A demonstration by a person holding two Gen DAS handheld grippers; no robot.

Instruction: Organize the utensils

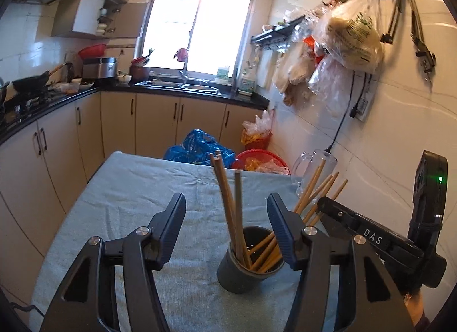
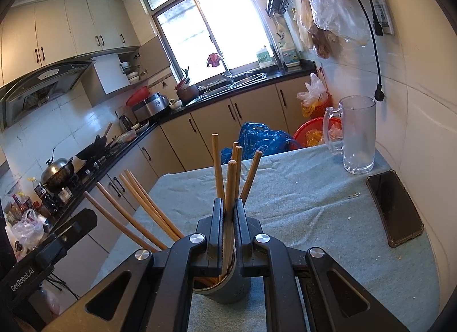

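A dark grey cup (image 1: 242,269) stands on the cloth-covered table and holds several wooden chopsticks. My left gripper (image 1: 225,200) is open; three chopsticks (image 1: 228,195) lean up between its fingers without touching the pads. My right gripper (image 2: 228,203) is shut on a bundle of chopsticks (image 2: 232,177) that fans out above its jaws, lower ends in the cup (image 2: 225,289). In the left wrist view that bundle (image 1: 317,189) slants right toward the right gripper's body (image 1: 371,237). The loose chopsticks (image 2: 134,203) lean left in the right wrist view.
A clear glass mug (image 2: 358,137) stands at the table's far right corner, a dark phone (image 2: 395,207) lies near the wall. The light blue cloth (image 2: 300,189) covers the table. Beyond are a blue bag (image 2: 262,137), red baskets and kitchen cabinets.
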